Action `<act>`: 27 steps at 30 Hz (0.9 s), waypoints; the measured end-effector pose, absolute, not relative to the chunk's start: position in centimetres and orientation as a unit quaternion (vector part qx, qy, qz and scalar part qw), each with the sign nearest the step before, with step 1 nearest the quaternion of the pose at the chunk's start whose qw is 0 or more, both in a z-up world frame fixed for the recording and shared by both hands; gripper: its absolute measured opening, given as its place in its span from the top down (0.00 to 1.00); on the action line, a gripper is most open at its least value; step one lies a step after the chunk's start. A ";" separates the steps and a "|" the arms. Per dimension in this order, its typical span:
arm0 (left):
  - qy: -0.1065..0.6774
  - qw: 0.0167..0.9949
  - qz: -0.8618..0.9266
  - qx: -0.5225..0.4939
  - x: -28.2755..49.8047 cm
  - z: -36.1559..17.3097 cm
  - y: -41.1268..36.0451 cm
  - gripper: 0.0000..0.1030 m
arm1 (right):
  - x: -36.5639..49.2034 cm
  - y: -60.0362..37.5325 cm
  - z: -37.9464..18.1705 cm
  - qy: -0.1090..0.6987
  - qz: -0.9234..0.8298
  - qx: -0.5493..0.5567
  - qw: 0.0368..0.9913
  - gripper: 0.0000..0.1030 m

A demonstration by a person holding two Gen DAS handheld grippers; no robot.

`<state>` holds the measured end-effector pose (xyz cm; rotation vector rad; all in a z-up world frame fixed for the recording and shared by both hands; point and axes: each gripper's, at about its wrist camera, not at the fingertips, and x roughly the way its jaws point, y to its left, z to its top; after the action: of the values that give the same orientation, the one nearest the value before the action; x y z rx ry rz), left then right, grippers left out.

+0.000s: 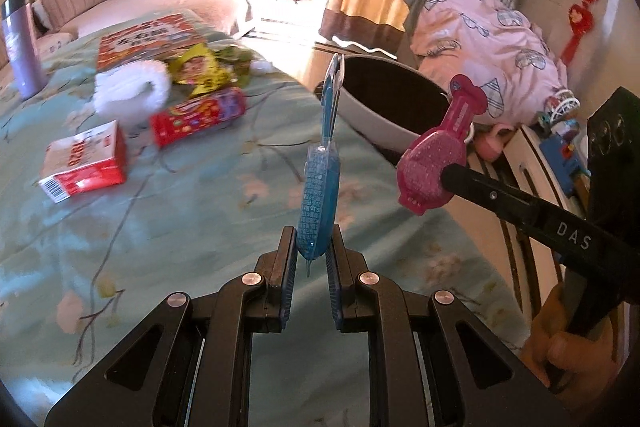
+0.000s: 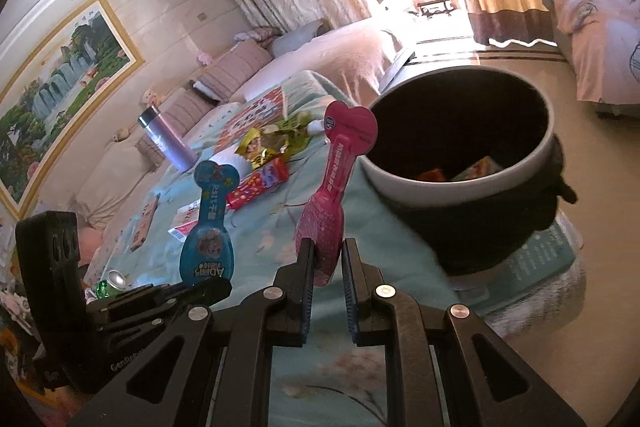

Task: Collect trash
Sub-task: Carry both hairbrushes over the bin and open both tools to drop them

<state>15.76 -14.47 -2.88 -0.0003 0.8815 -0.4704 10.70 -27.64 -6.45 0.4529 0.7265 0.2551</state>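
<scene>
My left gripper (image 1: 312, 247) is shut on a blue plastic candy package (image 1: 320, 183), held edge-on above the bed; it also shows in the right wrist view (image 2: 208, 227). My right gripper (image 2: 326, 259) is shut on a pink candy package (image 2: 328, 199), which shows in the left wrist view (image 1: 436, 155) too. A round trash bin (image 2: 460, 155) with a white rim and dark inside stands just beyond both packages at the bed's edge; some wrappers lie inside it. More trash lies on the bed: a red tube wrapper (image 1: 198, 115), a red-white carton (image 1: 84, 163), yellow wrappers (image 1: 200, 67).
A purple flask (image 1: 20, 43) stands on the teal bedspread (image 1: 180, 227) at far left. A white fluffy thing (image 1: 132, 91) and a red box (image 1: 148, 39) lie near the wrappers. A green can (image 2: 110, 283) lies at left. Pink bedding (image 1: 480, 39) sits behind the bin.
</scene>
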 end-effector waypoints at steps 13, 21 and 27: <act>0.422 0.873 -0.244 0.018 16.1 -2.5 -17.9 0.87 | 10.1 -31.3 -6.3 0.330 0.095 0.243 0.907 0.87; 0.420 0.871 -0.252 0.026 16.8 -2.0 -19.7 0.87 | 10.1 -32.9 -6.4 0.325 0.085 0.250 0.908 0.87; 0.417 0.870 -0.261 0.033 17.8 -1.5 -21.5 0.87 | 11.1 -34.2 -6.1 0.322 0.076 0.248 0.910 0.87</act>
<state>17.80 -21.51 -1.54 0.0681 0.8717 -0.5468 11.11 -34.24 -6.10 0.5118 0.6640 0.1566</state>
